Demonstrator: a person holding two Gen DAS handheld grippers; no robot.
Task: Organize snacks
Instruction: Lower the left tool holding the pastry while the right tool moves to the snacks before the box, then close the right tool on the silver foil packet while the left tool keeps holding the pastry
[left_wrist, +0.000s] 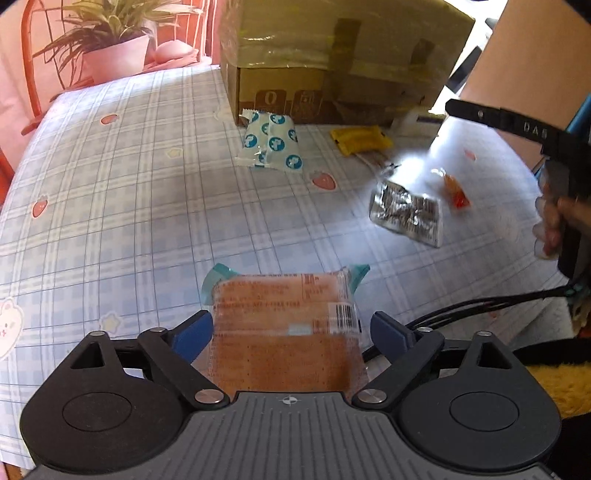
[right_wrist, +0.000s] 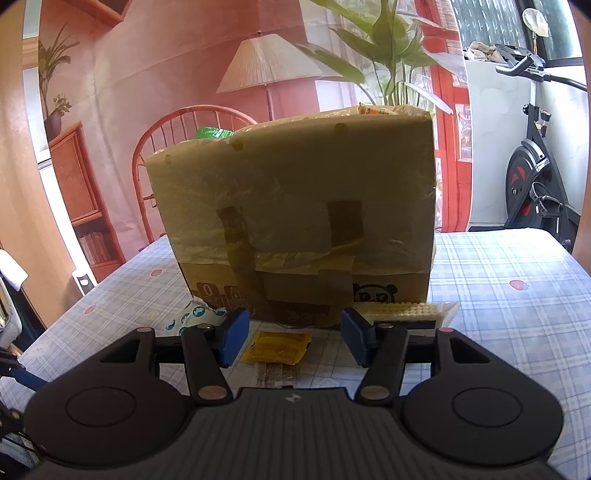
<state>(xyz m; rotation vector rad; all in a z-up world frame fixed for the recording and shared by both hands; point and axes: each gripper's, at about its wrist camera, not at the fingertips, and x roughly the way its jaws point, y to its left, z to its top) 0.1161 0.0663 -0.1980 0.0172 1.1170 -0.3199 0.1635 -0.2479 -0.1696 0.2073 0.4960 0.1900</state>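
**Snack sorting: left claw around orange packet, right claw empty before the box**

The left claw (left_wrist: 290, 330) has its blue pads set on either side of a flat orange-brown snack packet with teal sealed ends (left_wrist: 284, 314). The left pad (left_wrist: 194, 334) lies against the packet's edge; the right pad (left_wrist: 388, 332) stands slightly apart from it, so a firm pinch cannot be confirmed. The packet lies over the bench with the blue plaid cloth printed with strawberries (left_wrist: 129, 177).

Further out on the bench lie a white wrapper with blue round prints (left_wrist: 271, 142), a yellow sachet (left_wrist: 360, 139), a crinkled silver foil packet (left_wrist: 406, 212) and a small orange-red sweet in clear wrap (left_wrist: 456, 190) (the last two are blurred). The white wrapper rests near the foot of a tall brown cardboard box covered in clear tape (left_wrist: 332, 62).

The right claw (right_wrist: 291, 338) is spread wide and holds nothing. It faces the same box (right_wrist: 295, 206), with the yellow sachet (right_wrist: 277, 347) lying on the bench between its pads. A pale wafer-like bar in a clear wrapper (right_wrist: 406, 310) lies against the box's base, just behind the right pad. Green and orange packaging shows above the box's top edge.
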